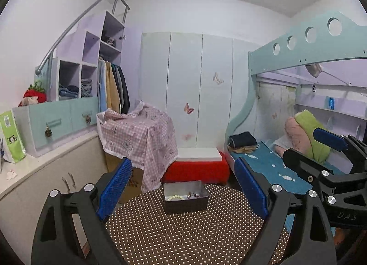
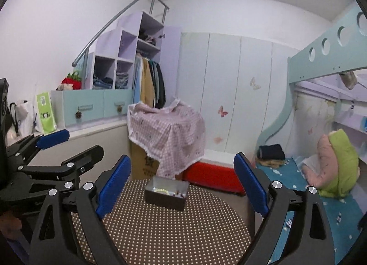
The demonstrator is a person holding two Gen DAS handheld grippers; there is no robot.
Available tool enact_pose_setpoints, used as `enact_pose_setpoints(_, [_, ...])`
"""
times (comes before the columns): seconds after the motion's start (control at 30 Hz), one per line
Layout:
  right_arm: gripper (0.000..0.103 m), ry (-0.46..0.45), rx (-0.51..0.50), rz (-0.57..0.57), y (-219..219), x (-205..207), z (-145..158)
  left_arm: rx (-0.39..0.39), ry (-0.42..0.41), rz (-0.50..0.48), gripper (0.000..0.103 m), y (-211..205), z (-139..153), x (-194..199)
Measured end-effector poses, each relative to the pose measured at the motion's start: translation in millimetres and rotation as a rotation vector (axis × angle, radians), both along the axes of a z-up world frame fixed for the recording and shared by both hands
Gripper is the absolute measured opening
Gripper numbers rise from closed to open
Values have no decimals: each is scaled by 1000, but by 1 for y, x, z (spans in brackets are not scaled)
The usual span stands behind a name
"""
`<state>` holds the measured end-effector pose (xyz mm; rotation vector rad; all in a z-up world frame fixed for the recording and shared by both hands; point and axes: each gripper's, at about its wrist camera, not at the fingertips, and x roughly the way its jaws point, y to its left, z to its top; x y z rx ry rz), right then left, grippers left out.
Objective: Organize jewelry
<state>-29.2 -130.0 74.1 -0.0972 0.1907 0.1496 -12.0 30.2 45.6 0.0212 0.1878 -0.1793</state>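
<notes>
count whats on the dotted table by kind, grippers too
tin: 1
pearl bracelet in the tin: 1
dark bead pieces in the tin, number unclear: at least 1
left gripper, open: 1
right gripper, open: 1
total: at least 5

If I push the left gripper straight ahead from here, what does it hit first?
Likely the metal tin holding the jewelry, which sits on the dotted table between the open left gripper's fingers. If it passes above the tin, the red bench comes next; depth is unclear.

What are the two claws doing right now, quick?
Left gripper: open, holding nothing.
Right gripper: open, holding nothing.
</notes>
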Motion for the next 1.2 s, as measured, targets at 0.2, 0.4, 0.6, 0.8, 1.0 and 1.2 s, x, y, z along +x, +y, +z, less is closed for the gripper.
enact_pose_setpoints(0.2, [89, -29, 4, -11, -2, -8, 4, 7, -35, 12, 88, -4, 4, -9])
enact_pose_setpoints(0.4, [89, -35, 10, -9, -3, -7, 4, 19, -38, 11, 89, -6, 4, -11])
enact_pose_setpoints(0.6, [89, -32, 12, -8, -3, -5, 3, 27, -39, 17, 89, -7, 4, -9])
enact_pose_setpoints(0.8, [89, -25, 17, -5, -3, -1, 2, 34, -38, 20, 89, -8, 4, -7])
enact_pose_setpoints(1.0, [89, -22, 20, -5, -3, -1, 1, 34, -36, 19, 89, -9, 5, -7])
enact_pose_setpoints(1.2, [89, -16, 21, -6, -4, 2, -2, 42, -35, 20, 89, -12, 6, -5])
